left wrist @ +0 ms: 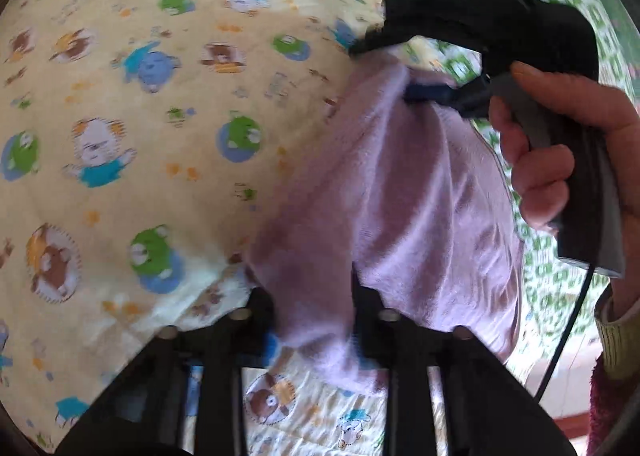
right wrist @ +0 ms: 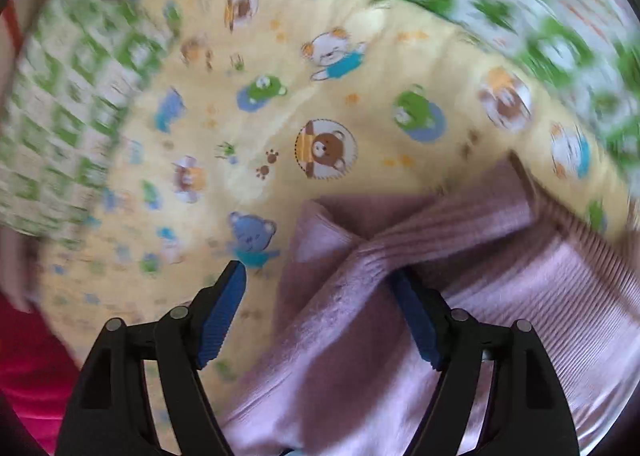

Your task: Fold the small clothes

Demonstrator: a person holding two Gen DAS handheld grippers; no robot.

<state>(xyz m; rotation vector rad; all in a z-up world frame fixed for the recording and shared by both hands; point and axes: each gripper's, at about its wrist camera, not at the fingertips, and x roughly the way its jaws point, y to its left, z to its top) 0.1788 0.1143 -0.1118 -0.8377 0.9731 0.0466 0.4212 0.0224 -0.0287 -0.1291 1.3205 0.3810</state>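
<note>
A small lilac garment [left wrist: 400,192] is seen draped over a yellow sheet printed with cartoon bears [left wrist: 132,104], which lies on a green-and-white patterned cover [left wrist: 560,288].

In the left wrist view, the garment hangs from about 1 o'clock down to 6 o'clock, where its lower edge is bunched between the fingers of the left gripper [left wrist: 316,320]; the fingers are drawn narrow and the cloth is pinched between them.

At 2 o'clock in that view, the right gripper [left wrist: 416,96] is held by a hand [left wrist: 560,144], with a blue pad pressed against the upper part of the garment.

In the right wrist view, the right gripper [right wrist: 320,320] is shown with its fingers spread wide. A fold of the ribbed lilac fabric [right wrist: 360,296] is seen between them, lying against the finger at 4 o'clock, while the finger at 7 o'clock stands clear over the sheet [right wrist: 260,136]. The edges of this view are blurred.
</note>
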